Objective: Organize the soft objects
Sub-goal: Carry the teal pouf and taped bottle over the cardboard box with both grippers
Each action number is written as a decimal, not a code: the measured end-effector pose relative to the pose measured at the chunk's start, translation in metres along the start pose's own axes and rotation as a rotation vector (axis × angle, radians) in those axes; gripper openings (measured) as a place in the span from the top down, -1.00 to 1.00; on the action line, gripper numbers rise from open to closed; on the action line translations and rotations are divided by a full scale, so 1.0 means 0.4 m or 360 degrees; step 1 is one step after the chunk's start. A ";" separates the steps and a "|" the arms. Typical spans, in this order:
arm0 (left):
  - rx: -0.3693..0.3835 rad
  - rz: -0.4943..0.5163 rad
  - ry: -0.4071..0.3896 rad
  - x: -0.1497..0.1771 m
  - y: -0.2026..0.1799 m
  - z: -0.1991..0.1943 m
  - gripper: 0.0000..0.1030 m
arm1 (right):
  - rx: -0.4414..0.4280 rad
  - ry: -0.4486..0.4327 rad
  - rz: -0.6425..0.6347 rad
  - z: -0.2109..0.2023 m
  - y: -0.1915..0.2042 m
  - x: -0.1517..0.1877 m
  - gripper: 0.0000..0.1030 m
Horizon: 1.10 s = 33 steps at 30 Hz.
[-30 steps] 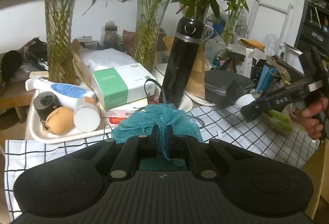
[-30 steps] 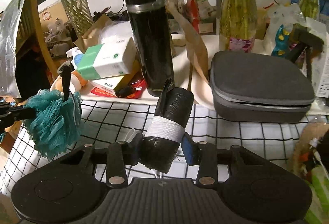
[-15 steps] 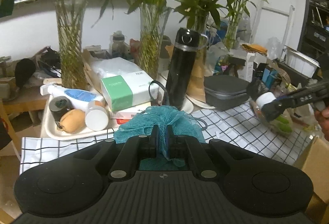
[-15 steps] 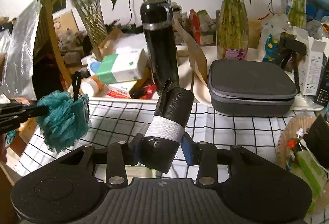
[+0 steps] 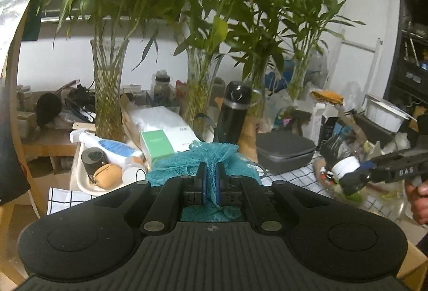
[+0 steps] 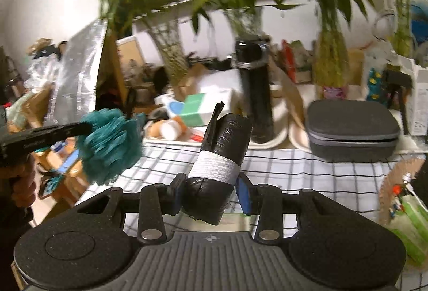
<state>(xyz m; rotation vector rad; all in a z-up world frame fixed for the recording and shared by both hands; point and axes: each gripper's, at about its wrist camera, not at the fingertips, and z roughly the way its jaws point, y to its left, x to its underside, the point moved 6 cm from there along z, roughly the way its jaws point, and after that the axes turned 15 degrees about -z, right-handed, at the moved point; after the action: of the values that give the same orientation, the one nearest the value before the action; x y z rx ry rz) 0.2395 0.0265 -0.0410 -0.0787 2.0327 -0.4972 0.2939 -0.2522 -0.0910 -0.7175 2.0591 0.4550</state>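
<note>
The left tool (image 5: 210, 182) pinches the teal mesh bath pouf (image 5: 187, 165) between nearly closed pads, above the checked table (image 6: 294, 170); to its right, the right tool (image 6: 211, 190) grips a black rolled bag bundle (image 6: 219, 160) with a white band

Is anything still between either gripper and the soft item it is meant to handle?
Nothing visible. The left gripper is shut on the teal bath pouf, and the right gripper is shut on the black bag roll. Both items hang clear above the checked tablecloth. Where they go next is not shown.
</note>
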 end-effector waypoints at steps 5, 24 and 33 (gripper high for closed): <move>0.0051 -0.0106 0.0022 0.001 -0.020 -0.056 0.88 | -0.0092 -0.0021 -0.0069 -0.026 0.061 0.001 0.16; 0.0135 0.0034 0.0079 0.076 -0.151 -0.222 0.89 | -0.0246 0.0031 -0.0222 -0.127 0.222 0.070 0.15; 0.0195 0.0106 0.0121 0.103 -0.213 -0.277 0.96 | -0.0271 0.0054 -0.0267 -0.172 0.276 0.106 0.15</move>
<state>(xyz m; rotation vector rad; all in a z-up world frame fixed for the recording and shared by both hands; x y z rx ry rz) 0.1117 -0.0274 0.0032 0.0832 2.0667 -0.5891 0.1613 -0.2195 -0.0838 -0.9970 1.9882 0.5289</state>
